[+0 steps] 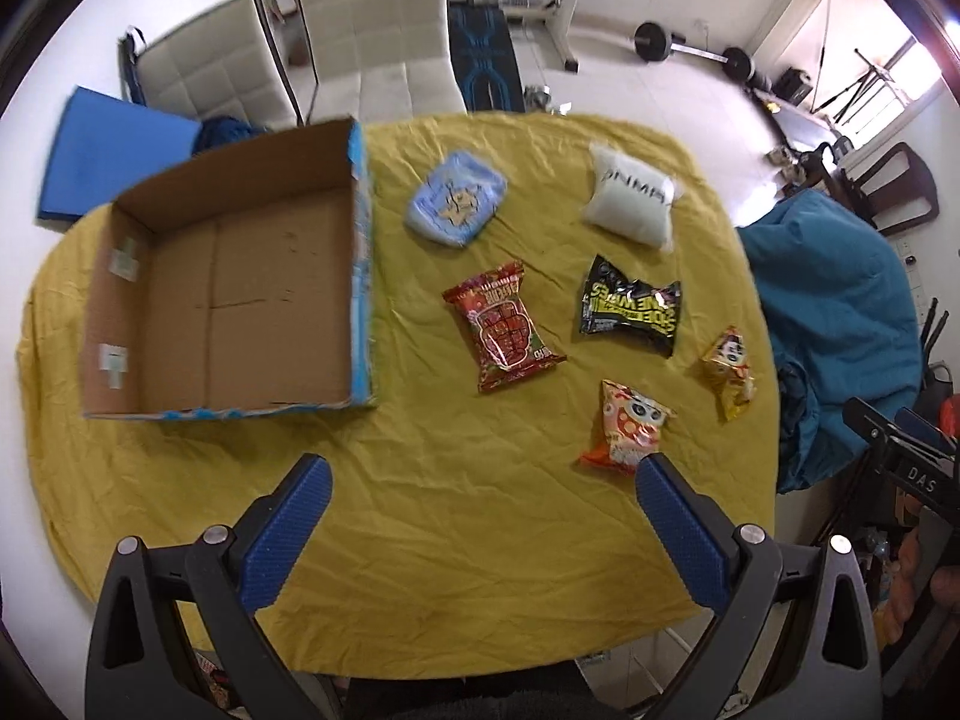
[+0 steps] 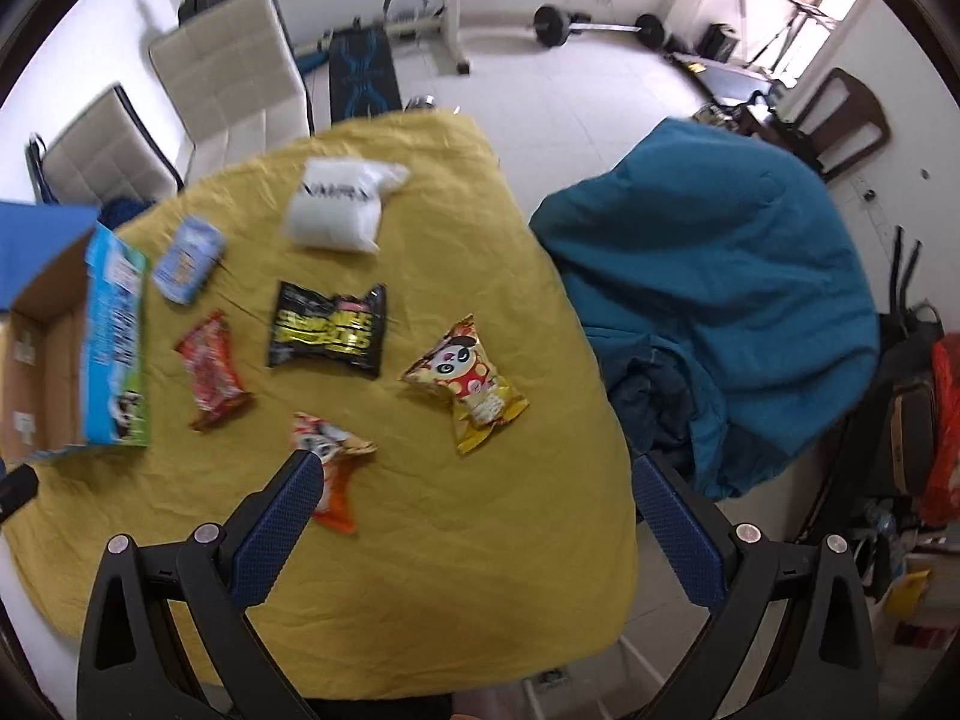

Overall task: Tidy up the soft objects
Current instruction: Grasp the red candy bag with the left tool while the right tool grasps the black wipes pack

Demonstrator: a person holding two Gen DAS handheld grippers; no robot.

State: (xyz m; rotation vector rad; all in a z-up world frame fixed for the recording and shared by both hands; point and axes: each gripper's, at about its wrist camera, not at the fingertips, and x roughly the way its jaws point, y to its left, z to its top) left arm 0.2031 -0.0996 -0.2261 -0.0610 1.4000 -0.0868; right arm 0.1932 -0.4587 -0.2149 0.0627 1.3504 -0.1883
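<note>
Several soft packets lie on a yellow tablecloth (image 1: 480,516): a light blue pack (image 1: 456,199), a white pillow pack (image 1: 633,195), a red snack bag (image 1: 503,327), a black-and-yellow bag (image 1: 633,307), an orange panda bag (image 1: 627,426) and a yellow panda bag (image 1: 729,371). An open empty cardboard box (image 1: 240,282) sits at the left. My left gripper (image 1: 480,474) is open and empty above the near cloth. My right gripper (image 2: 474,474) is open and empty, its left finger over the orange panda bag (image 2: 330,468); the yellow panda bag (image 2: 468,384) lies ahead.
Two white chairs (image 1: 372,30) stand behind the table. A teal beanbag (image 2: 720,312) sits to the right of the table. A blue mat (image 1: 114,150) lies at the far left. Gym weights (image 1: 690,48) lie on the floor beyond.
</note>
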